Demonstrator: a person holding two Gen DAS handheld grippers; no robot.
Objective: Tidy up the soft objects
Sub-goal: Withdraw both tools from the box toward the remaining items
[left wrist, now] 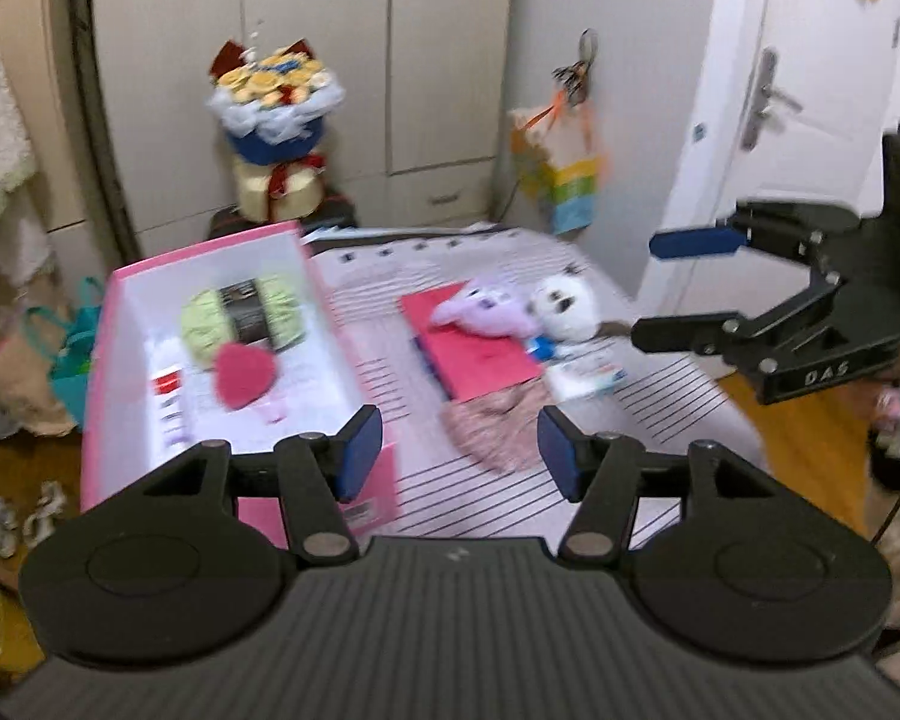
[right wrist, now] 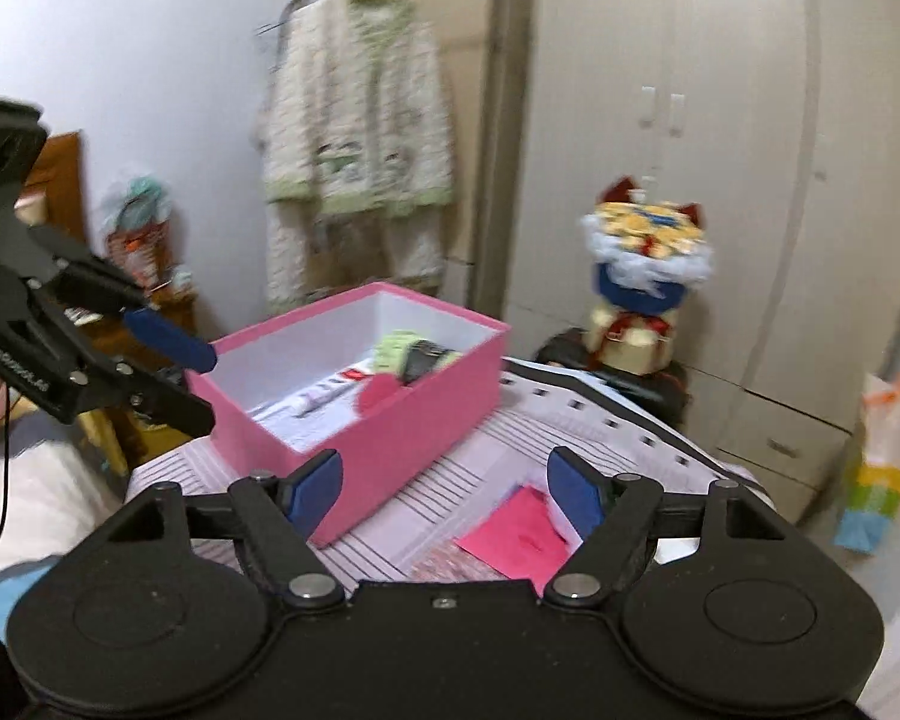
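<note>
**Two plush toys left outside the pink box**

Hovering above the striped counter (left wrist: 660, 414), both tongs are empty. The left tongs (left wrist: 459, 450) stand about half open with nothing between their blue pads, and the right tongs (right wrist: 444, 489) gape a little wider, also bare.

The open pink cardboard box (left wrist: 99, 360) sits at the counter's left end. Inside it I count one skein of pale green yarn (left wrist: 243, 315) with a dark paper band, one red heart-shaped soft pad (left wrist: 243, 378), and what looks like a white tube lying along the bottom.

Outside the box, toward the far right of the counter, lie two plush toys touching each other: one lilac plush animal (left wrist: 480, 312) resting partly on a flat pink-red card (left wrist: 474, 354), and one white round plush head (left wrist: 564, 306) just beside it. One floral pink cloth (left wrist: 498, 426) is crumpled near the front edge, and a small white packet lies next to it.

The plushes should be light, squashy and unbreakable; a pinch across the body's thickest part ought to hold, whereas an ear or limb may stretch and slip. The cloth is limp and is best gathered at a raised fold.
</note>
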